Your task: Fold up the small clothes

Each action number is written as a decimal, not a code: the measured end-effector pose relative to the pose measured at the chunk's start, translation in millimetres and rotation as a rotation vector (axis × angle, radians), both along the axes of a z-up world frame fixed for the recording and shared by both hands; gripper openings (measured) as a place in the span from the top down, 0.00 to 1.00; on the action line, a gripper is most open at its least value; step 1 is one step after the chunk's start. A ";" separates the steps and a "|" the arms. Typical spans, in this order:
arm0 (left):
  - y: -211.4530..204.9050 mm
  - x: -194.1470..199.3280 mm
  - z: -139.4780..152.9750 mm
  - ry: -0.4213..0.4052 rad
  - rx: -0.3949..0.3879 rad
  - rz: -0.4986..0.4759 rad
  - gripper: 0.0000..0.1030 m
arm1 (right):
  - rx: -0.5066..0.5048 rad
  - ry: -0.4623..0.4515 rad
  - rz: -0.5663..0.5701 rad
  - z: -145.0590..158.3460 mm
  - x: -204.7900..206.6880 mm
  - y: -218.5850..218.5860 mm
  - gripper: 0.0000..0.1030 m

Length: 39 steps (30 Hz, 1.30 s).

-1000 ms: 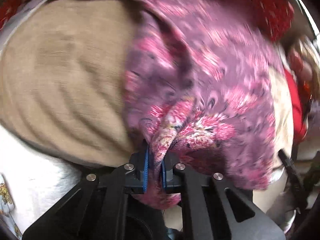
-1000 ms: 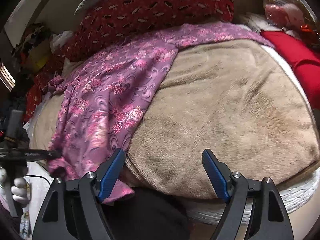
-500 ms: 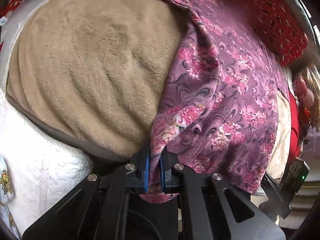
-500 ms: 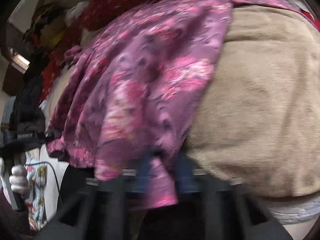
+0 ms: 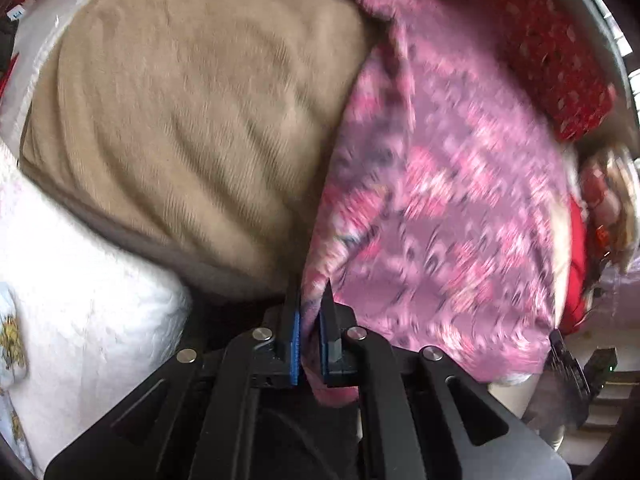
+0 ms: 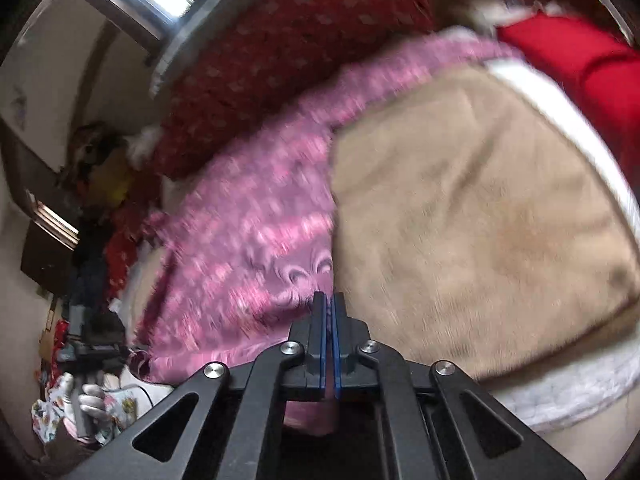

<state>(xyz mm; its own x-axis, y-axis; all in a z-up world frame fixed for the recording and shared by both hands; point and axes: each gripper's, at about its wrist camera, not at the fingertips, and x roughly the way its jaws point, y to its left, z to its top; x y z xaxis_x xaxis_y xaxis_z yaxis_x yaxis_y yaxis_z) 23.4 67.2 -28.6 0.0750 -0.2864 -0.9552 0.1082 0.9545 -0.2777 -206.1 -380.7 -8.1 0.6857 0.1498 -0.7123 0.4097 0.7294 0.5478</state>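
Observation:
A purple-pink floral garment (image 5: pixel 440 208) lies spread over a tan blanket (image 5: pixel 192 120) on a bed. My left gripper (image 5: pixel 310 300) is shut on the garment's near left corner, with cloth bunched between the blue pads. In the right wrist view the same garment (image 6: pixel 256 240) runs from the near edge up to the far side. My right gripper (image 6: pixel 329 304) is shut on the garment's near right corner at the blanket's (image 6: pixel 480 208) edge. Both views are motion-blurred.
A red patterned pillow (image 6: pixel 296 52) lies behind the garment. A red cloth (image 6: pixel 580 80) lies at the far right. White quilted bedding (image 5: pixel 80 300) hangs below the blanket's front edge. Clutter sits left of the bed (image 6: pixel 88 220).
My right gripper moved left to the garment's near corner and shut on it. My left gripper kept its hold on the other corner and shifted, pulling the cloth.

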 end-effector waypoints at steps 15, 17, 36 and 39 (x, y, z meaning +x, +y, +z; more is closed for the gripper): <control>-1.0 -4.0 17.4 -0.114 -0.028 -0.084 0.43 | 0.037 0.106 -0.020 -27.3 23.1 9.9 0.45; -16.2 -1.5 2.2 -0.141 0.089 -0.138 0.43 | 0.012 0.154 -0.004 -38.9 23.6 14.3 0.45; 57.3 7.9 -23.2 0.060 -0.032 0.041 0.97 | 0.044 0.204 0.057 -41.6 -4.9 9.2 0.97; 45.6 24.2 19.7 -0.104 -0.018 -0.013 0.97 | -0.003 0.220 0.025 -31.7 2.7 5.6 0.92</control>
<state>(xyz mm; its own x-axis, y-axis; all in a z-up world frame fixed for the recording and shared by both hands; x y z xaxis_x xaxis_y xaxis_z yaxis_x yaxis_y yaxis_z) 47.6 112.8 -8.9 0.1701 -0.3048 -0.9371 0.1500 0.9479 -0.2811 -203.4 -375.1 -39.8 0.5094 0.1624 -0.8451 0.5007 0.7427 0.4446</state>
